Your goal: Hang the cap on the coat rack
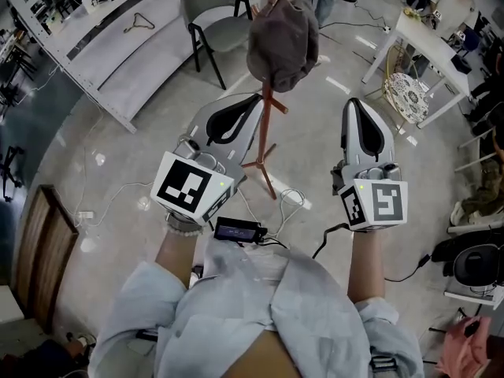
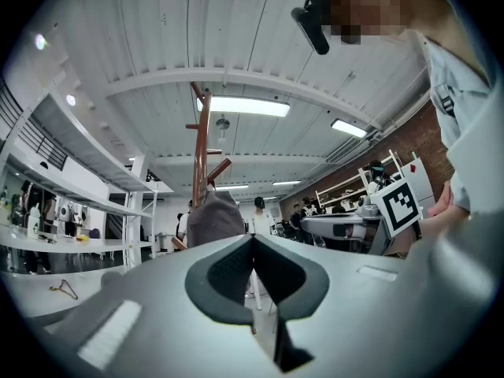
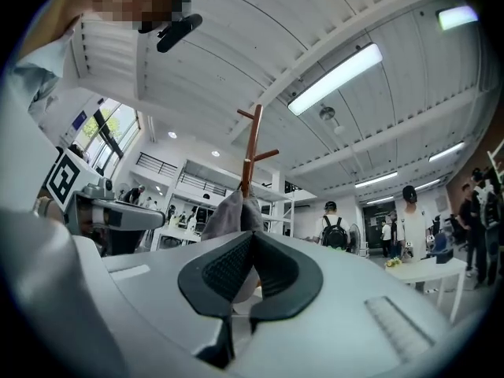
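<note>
A grey-brown cap [image 1: 283, 42] hangs on top of the reddish wooden coat rack [image 1: 266, 109], free of both grippers. My left gripper [image 1: 257, 99] sits just left of the rack's pole, below the cap, jaws shut and empty. My right gripper [image 1: 352, 104] is off to the rack's right, also shut with nothing in it. In the left gripper view the cap [image 2: 214, 219] shows just beyond the closed gripper [image 2: 252, 239], with the rack [image 2: 202, 148] rising above. In the right gripper view the cap [image 3: 232, 215] hangs on the rack [image 3: 252, 152] behind the closed gripper [image 3: 252, 235].
A grey chair [image 1: 213, 18] stands behind the rack. A long white bench [image 1: 118, 53] with a hanger [image 1: 140, 24] runs at the left. At the right are a white table [image 1: 429, 50] and a round patterned stool [image 1: 409, 93]. Cables and a power brick [image 1: 239, 230] lie on the floor.
</note>
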`<action>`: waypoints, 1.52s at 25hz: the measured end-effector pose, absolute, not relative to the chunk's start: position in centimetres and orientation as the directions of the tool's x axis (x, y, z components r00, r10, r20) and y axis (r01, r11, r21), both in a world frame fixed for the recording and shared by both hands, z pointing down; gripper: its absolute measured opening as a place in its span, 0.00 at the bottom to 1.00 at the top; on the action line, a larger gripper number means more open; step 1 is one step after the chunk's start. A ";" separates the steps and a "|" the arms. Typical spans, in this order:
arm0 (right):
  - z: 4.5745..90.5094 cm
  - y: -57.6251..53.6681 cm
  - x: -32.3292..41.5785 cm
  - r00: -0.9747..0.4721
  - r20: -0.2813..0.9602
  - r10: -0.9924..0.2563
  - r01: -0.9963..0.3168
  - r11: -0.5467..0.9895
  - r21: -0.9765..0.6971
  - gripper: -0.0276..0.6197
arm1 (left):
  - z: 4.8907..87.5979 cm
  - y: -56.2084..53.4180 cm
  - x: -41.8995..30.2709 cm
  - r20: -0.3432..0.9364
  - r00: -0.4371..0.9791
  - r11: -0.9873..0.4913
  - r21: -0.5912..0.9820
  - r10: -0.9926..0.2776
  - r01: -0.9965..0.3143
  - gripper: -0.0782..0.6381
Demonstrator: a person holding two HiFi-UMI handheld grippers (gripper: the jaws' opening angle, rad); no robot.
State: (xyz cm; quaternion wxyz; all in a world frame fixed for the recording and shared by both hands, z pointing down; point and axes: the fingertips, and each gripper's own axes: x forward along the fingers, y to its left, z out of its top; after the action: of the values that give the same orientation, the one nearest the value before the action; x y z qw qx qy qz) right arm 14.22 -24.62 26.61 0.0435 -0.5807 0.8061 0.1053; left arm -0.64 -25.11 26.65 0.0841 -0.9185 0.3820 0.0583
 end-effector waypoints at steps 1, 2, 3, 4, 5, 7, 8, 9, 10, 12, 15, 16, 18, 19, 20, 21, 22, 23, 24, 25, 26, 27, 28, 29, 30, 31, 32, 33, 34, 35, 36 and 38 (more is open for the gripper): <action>26.6 -24.2 14.2 -0.319 -0.192 -0.928 -0.946 0.301 0.118 0.05 | 26.8 -24.8 -0.6 -0.169 0.702 -0.694 -0.110 -0.692 -0.711 0.11; 26.6 -23.8 14.2 -0.317 -0.194 -0.928 -0.947 0.300 0.116 0.05 | 26.9 -24.5 -0.6 -0.168 0.702 -0.695 -0.108 -0.692 -0.711 0.11; 26.7 -23.4 14.1 -0.316 -0.195 -0.928 -0.948 0.299 0.113 0.05 | 26.9 -24.3 -0.6 -0.168 0.703 -0.697 -0.103 -0.691 -0.709 0.11; 26.7 -23.1 14.1 -0.316 -0.195 -0.928 -0.948 0.300 0.110 0.05 | 27.0 -24.0 -0.5 -0.168 0.706 -0.701 -0.098 -0.688 -0.706 0.11; 26.8 -22.8 14.0 -0.317 -0.194 -0.928 -0.948 0.301 0.107 0.05 | 27.0 -23.8 -0.5 -0.168 0.710 -0.706 -0.094 -0.684 -0.702 0.11; 26.9 -22.4 13.7 -0.319 -0.192 -0.928 -0.947 0.305 0.099 0.05 | 27.1 -23.3 -0.4 -0.168 0.715 -0.711 -0.093 -0.679 -0.697 0.11; 27.0 -22.2 13.6 -0.320 -0.192 -0.928 -0.947 0.306 0.096 0.05 | 27.2 -23.2 -0.4 -0.166 0.716 -0.711 -0.094 -0.678 -0.696 0.11; 27.0 -22.1 13.6 -0.320 -0.191 -0.928 -0.947 0.307 0.093 0.05 | 27.3 -23.0 -0.4 -0.165 0.716 -0.712 -0.094 -0.679 -0.696 0.11; 27.0 -22.0 13.5 -0.320 -0.190 -0.928 -0.947 0.308 0.091 0.05 | 27.3 -22.9 -0.4 -0.164 0.715 -0.712 -0.092 -0.679 -0.697 0.11; 27.1 -21.8 13.5 -0.322 -0.187 -0.928 -0.946 0.311 0.088 0.05 | 27.5 -22.8 -0.4 -0.164 0.716 -0.713 -0.086 -0.679 -0.696 0.11; 27.3 -21.7 13.3 -0.327 -0.182 -0.927 -0.945 0.317 0.086 0.05 | 27.6 -22.7 -0.4 -0.164 0.717 -0.715 -0.082 -0.678 -0.695 0.11; 27.4 -21.6 13.3 -0.329 -0.180 -0.927 -0.944 0.319 0.085 0.05 | 27.7 -22.7 -0.4 -0.163 0.717 -0.715 -0.082 -0.678 -0.695 0.11; 27.6 -21.6 13.1 -0.333 -0.177 -0.926 -0.943 0.323 0.083 0.05 | 27.8 -22.6 -0.4 -0.162 0.717 -0.715 -0.080 -0.678 -0.695 0.11; 27.7 -21.5 13.1 -0.334 -0.176 -0.926 -0.942 0.325 0.083 0.05 | 27.8 -22.6 -0.4 -0.163 0.717 -0.715 -0.080 -0.678 -0.694 0.11; 27.7 -21.5 13.1 -0.335 -0.175 -0.926 -0.942 0.325 0.083 0.05 | 27.8 -22.5 -0.3 -0.163 0.718 -0.716 -0.080 -0.677 -0.694 0.11; 27.7 -21.4 13.1 -0.335 -0.175 -0.926 -0.942 0.325 0.083 0.05 | 27.8 -22.5 -0.3 -0.163 0.719 -0.717 -0.080 -0.676 -0.693 0.11; 27.7 -21.4 13.1 -0.334 -0.175 -0.926 -0.942 0.324 0.081 0.05 | 27.8 -22.4 -0.3 -0.162 0.720 -0.719 -0.080 -0.674 -0.691 0.11; 27.7 -21.4 13.1 -0.332 -0.175 -0.927 -0.943 0.323 0.079 0.05 | 27.8 -22.4 -0.2 -0.160 0.723 -0.721 -0.079 -0.672 -0.688 0.11; 27.7 -21.4 13.1 -0.330 -0.175 -0.928 -0.944 0.322 0.075 0.05 | 27.9 -22.4 -0.2 -0.158 0.725 -0.724 -0.077 -0.670 -0.686 0.11; 27.6 -21.4 13.2 -0.328 -0.175 -0.928 -0.945 0.321 0.072 0.05 | 27.9 -22.4 -0.1 -0.155 0.727 -0.726 -0.075 -0.669 -0.684 0.11; 27.6 -21.5 13.2 -0.327 -0.174 -0.929 -0.945 0.320 0.069 0.05 | 27.9 -22.5 -0.1 -0.153 0.728 -0.727 -0.073 -0.669 -0.683 0.11; 27.6 -21.5 13.2 -0.327 -0.173 -0.929 -0.945 0.320 0.067 0.05 | 28.0 -22.6 -0.1 -0.150 0.728 -0.727 -0.073 -0.669 -0.683 0.11; 27.6 -21.5 13.1 -0.327 -0.173 -0.929 -0.945 0.321 0.065 0.05 | 28.0 -22.6 -0.1 -0.149 0.728 -0.727 -0.073 -0.669 -0.683 0.11; 27.6 -21.5 13.1 -0.328 -0.172 -0.929 -0.945 0.322 0.063 0.05 | 28.0 -22.6 -0.1 -0.148 0.729 -0.727 -0.073 -0.669 -0.682 0.11; 27.6 -21.5 13.1 -0.329 -0.172 -0.928 -0.944 0.324 0.059 0.05 | 28.0 -22.5 -0.1 -0.147 0.729 -0.728 -0.073 -0.668 -0.682 0.11; 27.7 -21.5 13.1 -0.330 -0.172 -0.928 -0.944 0.325 0.055 0.05 | 27.9 -22.5 0.0 -0.149 0.730 -0.729 -0.073 -0.667 -0.681 0.11; 27.7 -21.5 13.1 -0.330 -0.173 -0.928 -0.944 0.326 0.052 0.05 | 27.9 -22.5 0.0 -0.150 0.730 -0.729 -0.073 -0.667 -0.681 0.11; 27.7 -21.6 13.1 -0.330 -0.173 -0.928 -0.944 0.327 0.050 0.05 | 28.0 -22.5 0.0 -0.150 0.731 -0.729 -0.072 -0.666 -0.680 0.11; 27.8 -21.6 13.2 -0.330 -0.173 -0.928 -0.944 0.327 0.049 0.05 | 28.0 -22.6 0.1 -0.149 0.731 -0.730 -0.072 -0.666 -0.680 0.11; 27.8 -21.7 13.2 -0.330 -0.172 -0.928 -0.944 0.327 0.048 0.05 | 28.0 -22.6 0.1 -0.149 0.731 -0.730 -0.072 -0.666 -0.680 0.11; 27.8 -21.8 13.2 -0.330 -0.171 -0.928 -0.944 0.327 0.048 0.05 | 28.0 -22.7 0.1 -0.150 0.731 -0.730 -0.070 -0.666 -0.680 0.11; 27.9 -21.9 13.2 -0.330 -0.169 -0.929 -0.944 0.327 0.047 0.05 | 28.0 -22.8 0.1 -0.150 0.730 -0.730 -0.066 -0.666 -0.680 0.11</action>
State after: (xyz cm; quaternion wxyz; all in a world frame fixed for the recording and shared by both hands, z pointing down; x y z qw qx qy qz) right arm 13.19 -21.88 27.94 0.0556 -0.5762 0.8126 0.0683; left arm 0.12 -22.78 28.04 0.0584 -0.9283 0.3626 0.0581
